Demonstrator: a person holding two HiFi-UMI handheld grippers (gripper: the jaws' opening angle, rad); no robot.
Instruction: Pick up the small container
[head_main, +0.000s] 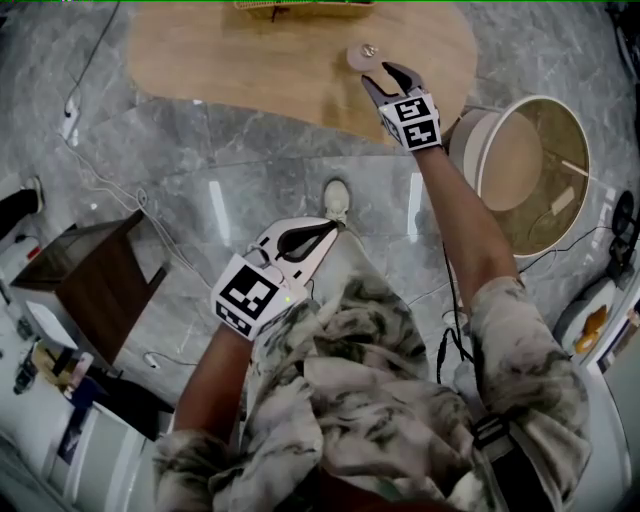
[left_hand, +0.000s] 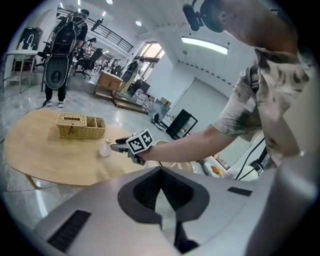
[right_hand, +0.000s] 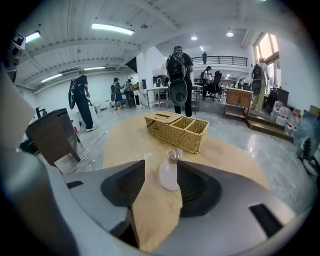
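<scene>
The small container (head_main: 360, 55) is a pale bottle with a clear round stopper, upright on the oval wooden table (head_main: 250, 60). In the right gripper view the container (right_hand: 170, 175) stands at the mouth of my right gripper (right_hand: 161, 169), close to the right-hand jaw; I cannot tell whether it touches. The jaws are spread and do not press on it. From the head view my right gripper (head_main: 385, 75) reaches over the table's near edge just short of the bottle. My left gripper (head_main: 333, 227) hangs by my body over the floor, its tips together and nothing in them.
A wicker basket (right_hand: 176, 130) with compartments sits on the table behind the bottle. A round beige tub (head_main: 525, 170) stands on the floor right of the table, a dark brown cabinet (head_main: 95, 275) at the left. Cables trail over the marble floor. People stand in the background.
</scene>
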